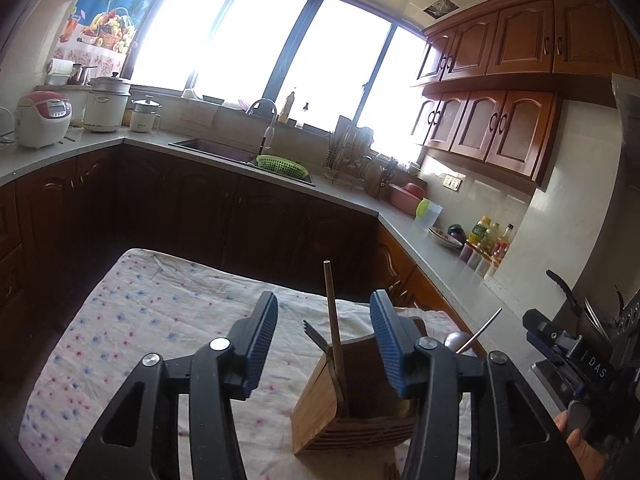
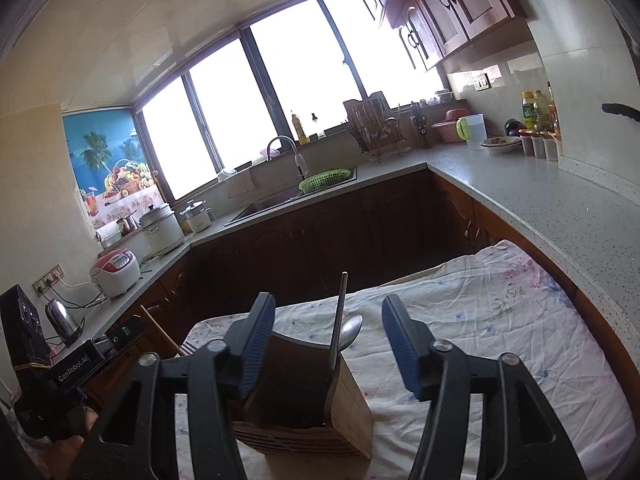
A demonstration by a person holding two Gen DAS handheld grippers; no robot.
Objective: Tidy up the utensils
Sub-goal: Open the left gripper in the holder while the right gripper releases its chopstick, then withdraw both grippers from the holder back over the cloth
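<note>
My left hand-held gripper (image 1: pixel 324 340) and right hand-held gripper (image 2: pixel 328 340) are both spread with nothing pinched, and right in front of them on the desk (image 1: pixel 120 320) the wooden holder (image 1: pixel 352 412) keeps the chopstick (image 1: pixel 332 312), fork (image 1: pixel 316 334) and spoon (image 2: pixel 350 332) standing up

left tool (image 1: pixel 324 344) open, empty | wooden holder (image 1: pixel 356 404) below | chopstick (image 1: pixel 333 312), fork (image 1: pixel 318 334) upright inside
</note>
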